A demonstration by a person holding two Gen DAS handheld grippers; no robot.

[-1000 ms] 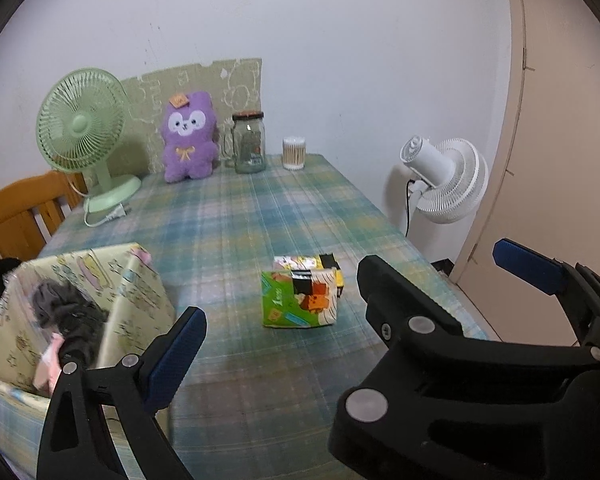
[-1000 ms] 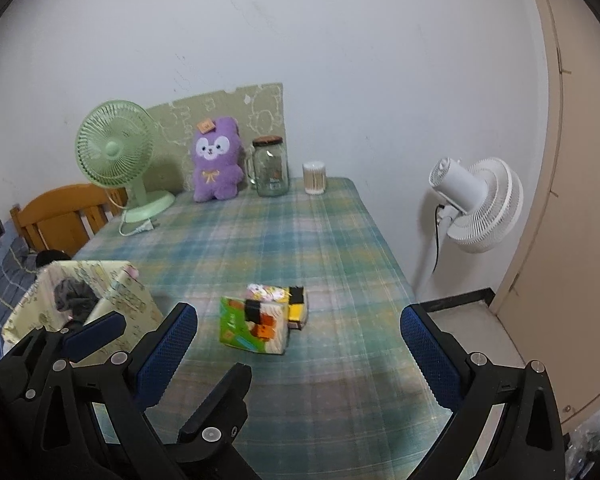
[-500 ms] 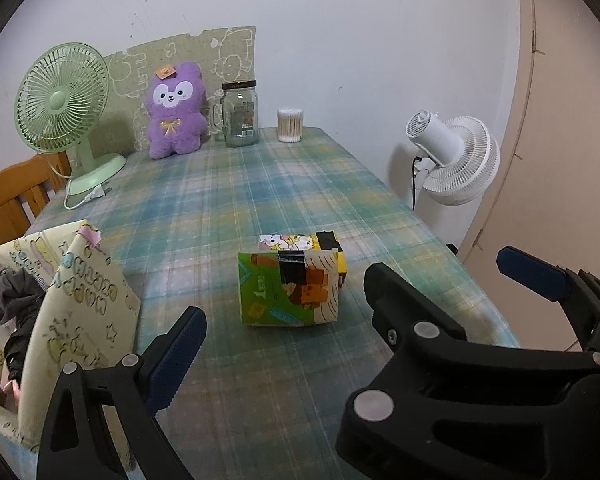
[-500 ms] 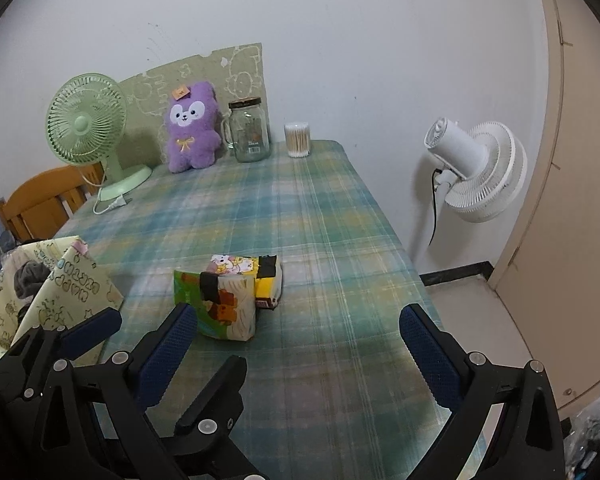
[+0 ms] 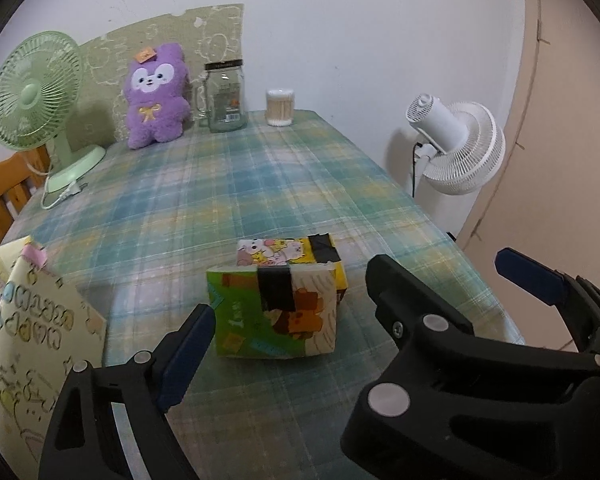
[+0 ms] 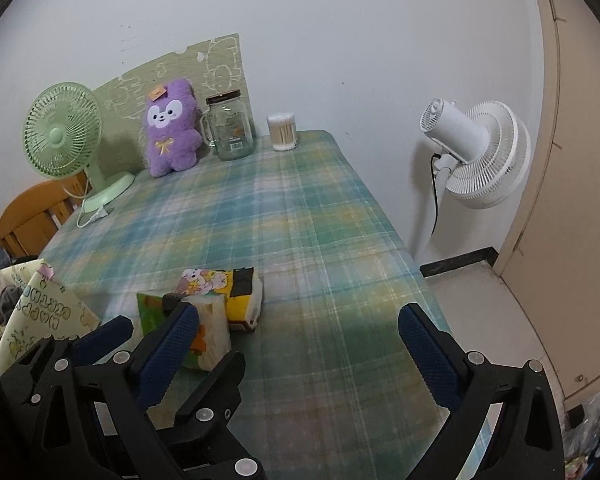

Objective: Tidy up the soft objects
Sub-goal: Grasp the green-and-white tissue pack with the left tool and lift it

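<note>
Two soft tissue packs bound with black tape lie on the plaid table (image 5: 220, 184): a green pack (image 5: 276, 312) in front, a yellow pack (image 5: 288, 252) behind it. My left gripper (image 5: 353, 285) hangs low over them, its jaws closing; the green pack's near end lies between its fingers, with no pad pressing on it. My right gripper (image 6: 296, 312) stands open beside it, its left finger (image 5: 412, 312) reaching in between the left gripper's fingers. The green pack (image 6: 152, 312) shows partly behind that finger. A purple plush (image 5: 156, 96) sits at the back.
A yellow printed fabric bag (image 5: 32, 340) with dark cloth inside stands at the near left. At the back are a green fan (image 5: 32, 92), a glass jar (image 5: 226, 96) and a swab holder (image 5: 280, 106). A white fan (image 5: 456, 144) stands off the table's right edge.
Both grippers have come forward and down toward the tissue packs, which now look larger and nearer. The left gripper's fingers stand a little closer together. The bag has slid toward the left edge of view.
</note>
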